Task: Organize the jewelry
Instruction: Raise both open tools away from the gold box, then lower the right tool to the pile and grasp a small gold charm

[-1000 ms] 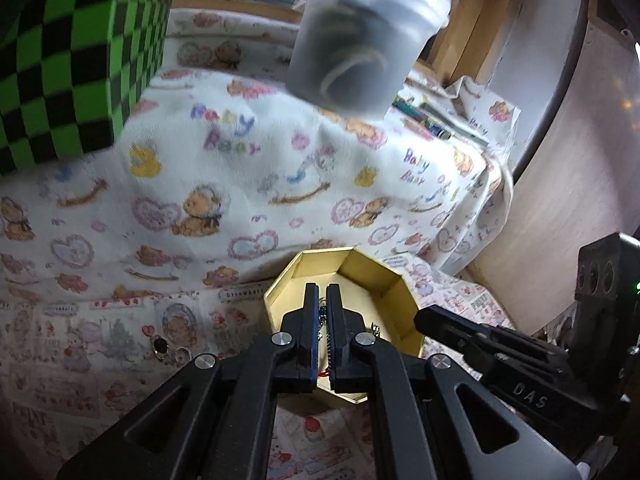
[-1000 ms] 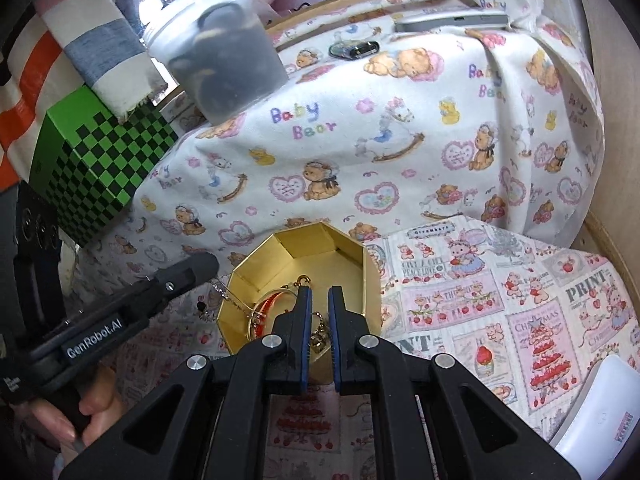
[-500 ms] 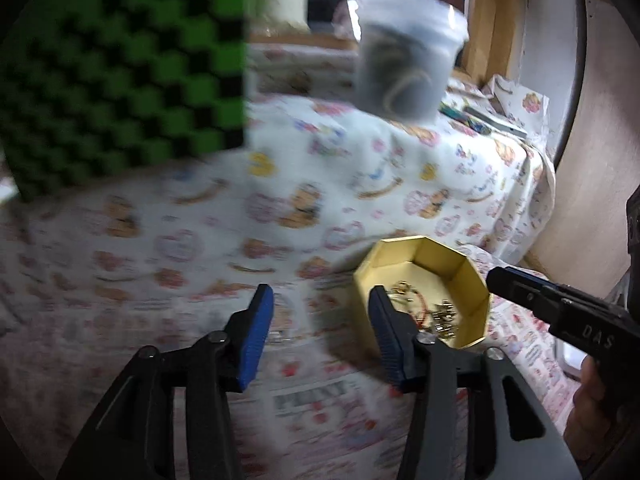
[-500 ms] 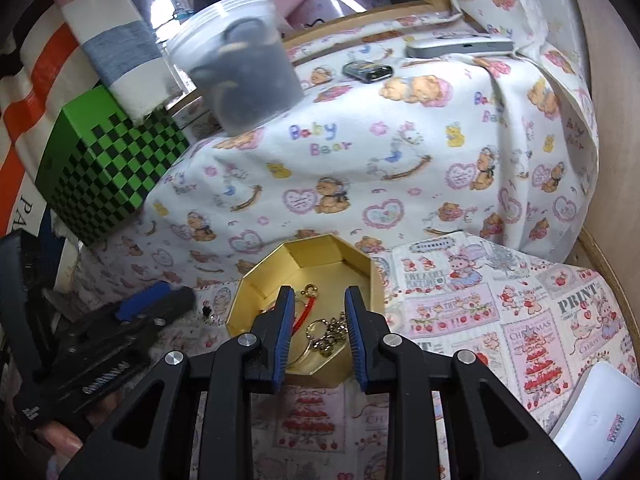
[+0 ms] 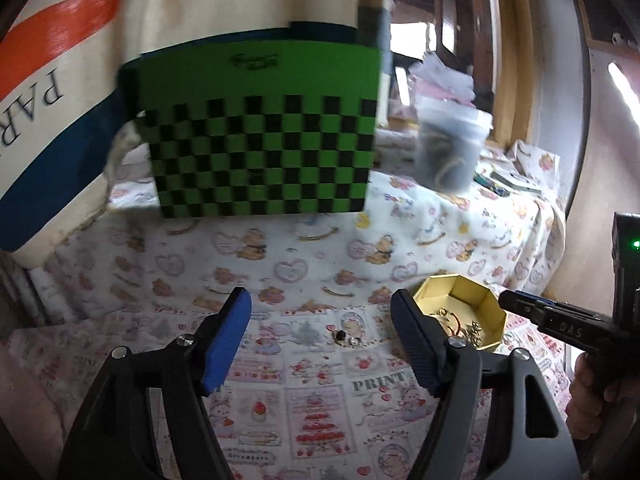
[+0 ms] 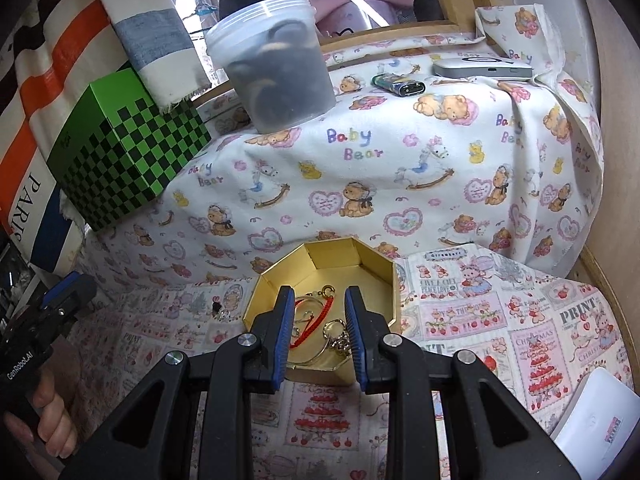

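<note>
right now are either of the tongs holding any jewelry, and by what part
Nothing is held. The left tongs are wide open over the cloth; the right tongs are open above the gold box, gripping nothing.

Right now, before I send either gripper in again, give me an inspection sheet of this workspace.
Surface: patterned cartoon-print cloth over a raised step and a lower level.
Job's things: gold octagonal box holding a red cord, rings and chains; small dark bead and ring loose on the cloth, left of the box.
Clutter: green-and-black checkered box; translucent plastic tub; lighter; white device.
Grippers: left gripper open, empty; right gripper open above the box.
Cables: nothing seen.
Surroundings: striped PARIS bag; wooden frame.
</note>
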